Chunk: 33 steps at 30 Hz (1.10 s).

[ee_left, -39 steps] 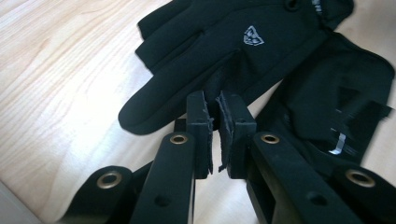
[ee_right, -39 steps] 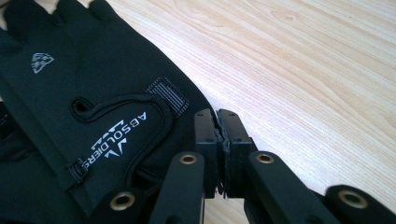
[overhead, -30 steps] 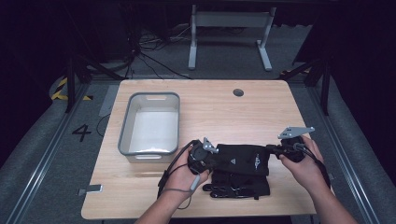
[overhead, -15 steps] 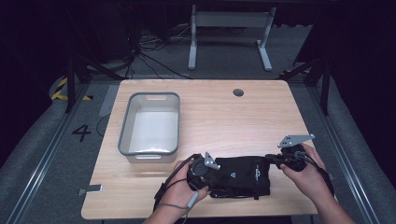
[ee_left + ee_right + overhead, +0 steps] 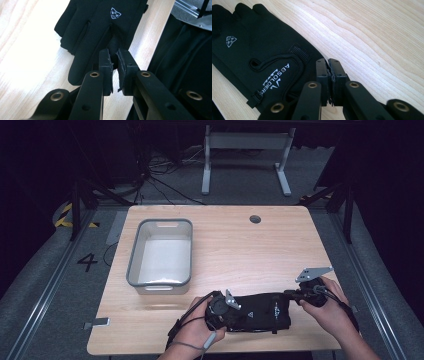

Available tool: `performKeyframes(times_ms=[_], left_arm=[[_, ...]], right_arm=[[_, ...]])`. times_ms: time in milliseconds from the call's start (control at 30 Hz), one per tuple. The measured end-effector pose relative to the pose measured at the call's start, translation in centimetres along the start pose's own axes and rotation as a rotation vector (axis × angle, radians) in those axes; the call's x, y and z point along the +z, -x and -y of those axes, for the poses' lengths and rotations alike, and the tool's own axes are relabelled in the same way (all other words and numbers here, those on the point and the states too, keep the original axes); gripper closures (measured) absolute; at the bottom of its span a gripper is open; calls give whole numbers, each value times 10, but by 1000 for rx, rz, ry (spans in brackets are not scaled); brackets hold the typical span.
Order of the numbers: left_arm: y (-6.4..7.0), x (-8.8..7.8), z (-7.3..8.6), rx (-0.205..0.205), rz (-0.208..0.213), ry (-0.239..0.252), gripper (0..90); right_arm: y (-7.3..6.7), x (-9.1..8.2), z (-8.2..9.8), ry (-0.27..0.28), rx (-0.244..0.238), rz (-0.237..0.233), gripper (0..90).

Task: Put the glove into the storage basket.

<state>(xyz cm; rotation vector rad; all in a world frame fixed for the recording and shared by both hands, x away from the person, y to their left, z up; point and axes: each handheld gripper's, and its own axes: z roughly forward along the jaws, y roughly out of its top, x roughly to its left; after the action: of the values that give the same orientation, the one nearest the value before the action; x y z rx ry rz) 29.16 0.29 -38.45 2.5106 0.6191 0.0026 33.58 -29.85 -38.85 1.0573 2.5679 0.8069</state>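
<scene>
The wooden tabletop [image 5: 240, 250] carries a grey bin [image 5: 161, 255] well away from both sets of fingers, on the far left. The black glove [image 5: 257, 312] lies flat near the front edge, stretched between the two grippers. The left gripper [image 5: 113, 66] pinches its fabric at one end, and the right gripper [image 5: 329, 72] is clenched at its cuff edge
</scene>
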Motion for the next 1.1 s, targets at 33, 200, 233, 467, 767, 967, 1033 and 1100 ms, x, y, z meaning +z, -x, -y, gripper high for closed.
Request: performKeyframes(times_ms=[33, 200, 233, 467, 767, 967, 1033, 1100], left_arm=[[1, 1, 0, 4, 3, -7, 821], [1, 4, 0, 13, 11, -32, 820], [1, 5, 0, 11, 16, -37, 819], [0, 12, 0, 13, 40, -69, 815], [-7, 12, 2, -47, 83, -58, 620], [-15, 8, 4, -84, 38, -11, 611], [-17, 7, 5, -89, 22, 1, 614], [-19, 7, 5, -89, 1, 8, 599]], right_arm=[[-1, 0, 0, -5, 2, -2, 878], [-1, 2, 0, -20, 0, -7, 878], [-1, 3, 1, -24, 5, -7, 877], [2, 7, 3, -54, 20, -12, 876], [2, 10, 4, -41, 32, 22, 731], [2, 4, 2, 11, 25, 47, 701], [3, 3, 2, 16, 29, 49, 697], [5, -1, 1, 33, 40, 50, 690]])
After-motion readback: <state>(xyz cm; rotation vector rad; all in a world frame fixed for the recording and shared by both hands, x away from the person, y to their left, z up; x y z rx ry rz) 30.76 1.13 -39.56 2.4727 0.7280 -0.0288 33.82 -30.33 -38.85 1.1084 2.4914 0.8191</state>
